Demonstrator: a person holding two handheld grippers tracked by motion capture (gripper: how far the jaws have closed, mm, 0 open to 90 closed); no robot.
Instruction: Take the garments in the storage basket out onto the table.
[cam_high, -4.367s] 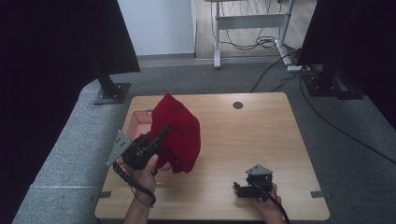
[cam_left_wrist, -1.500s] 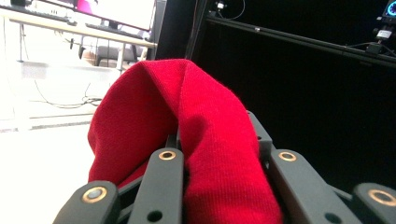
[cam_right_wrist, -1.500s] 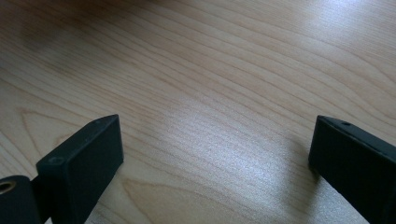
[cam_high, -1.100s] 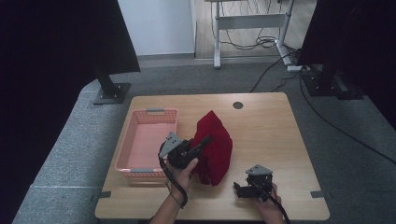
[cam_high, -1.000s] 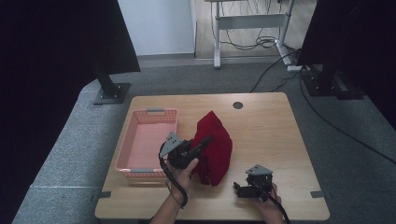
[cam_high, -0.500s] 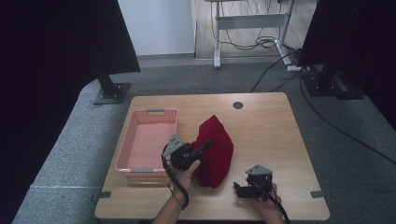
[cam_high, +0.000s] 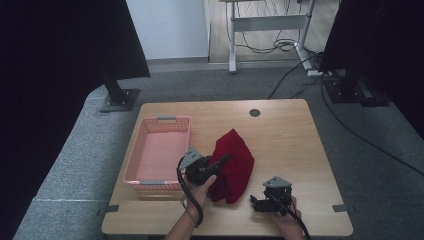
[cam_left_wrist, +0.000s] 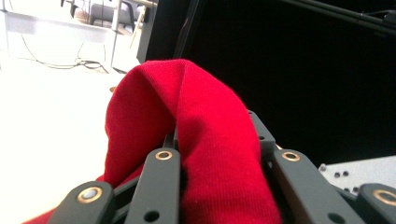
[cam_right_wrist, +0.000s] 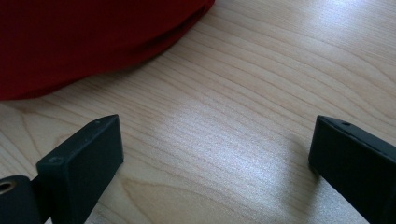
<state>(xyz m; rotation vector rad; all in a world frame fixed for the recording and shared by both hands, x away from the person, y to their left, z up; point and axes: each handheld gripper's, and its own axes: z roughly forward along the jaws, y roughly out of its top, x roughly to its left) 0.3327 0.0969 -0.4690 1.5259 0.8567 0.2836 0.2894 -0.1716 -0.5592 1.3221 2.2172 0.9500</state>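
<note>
One red cloth (cam_high: 231, 162) is clamped in the closed jaws of the left gripper (cam_high: 218, 163) and is draped onto the bench (cam_high: 290, 140) at 3 o'clock of the pink basket (cam_high: 159, 155), which holds nothing. Removal from the basket appears done, while release and spreading or folding seem left. The right gripper (cam_high: 257, 202) rests at 5 o'clock of the cloth, its jaws spread wide on nothing.

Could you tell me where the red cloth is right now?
In the high view, the red cloth lies mid-table, just right of the pink basket, pinched by the left gripper.

left fingers (cam_left_wrist: 212, 154) buried in red cloth (cam_left_wrist: 187, 121)
</note>
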